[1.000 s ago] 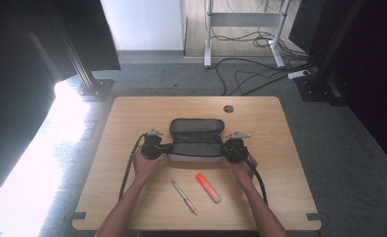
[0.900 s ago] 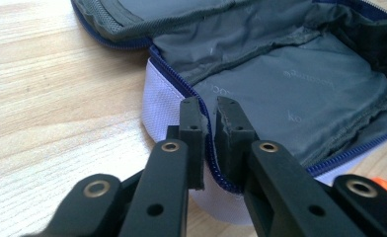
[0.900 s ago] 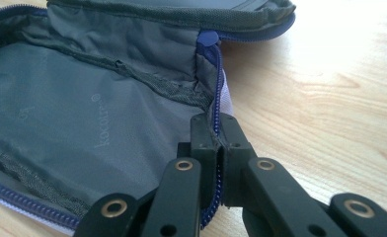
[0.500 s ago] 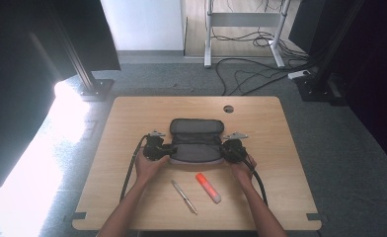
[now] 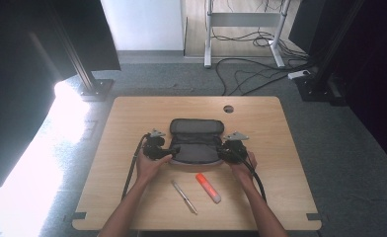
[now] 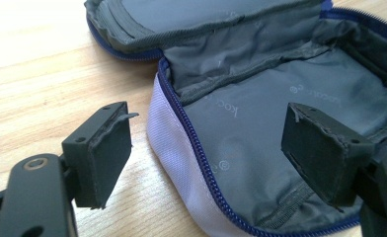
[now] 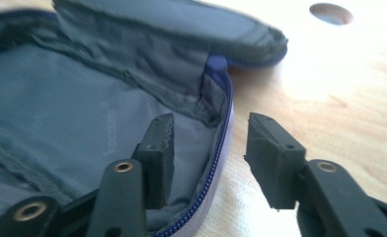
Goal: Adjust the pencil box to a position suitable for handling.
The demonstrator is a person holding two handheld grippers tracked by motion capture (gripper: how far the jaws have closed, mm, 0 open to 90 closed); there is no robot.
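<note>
Both forearms entered from the bottom edge of the high view and converged toward mid-table, each hand wrapped around its tool. The left gripper point(image 5: 174, 149) pointed inward to the right; its jaws had just been opening and stood wide apart, pads pressing on nothing. The right gripper point(image 5: 220, 149) pointed inward to the left, facing the other; its jaws had likewise just been opening and stood moderately parted, pads free of contact.
</note>
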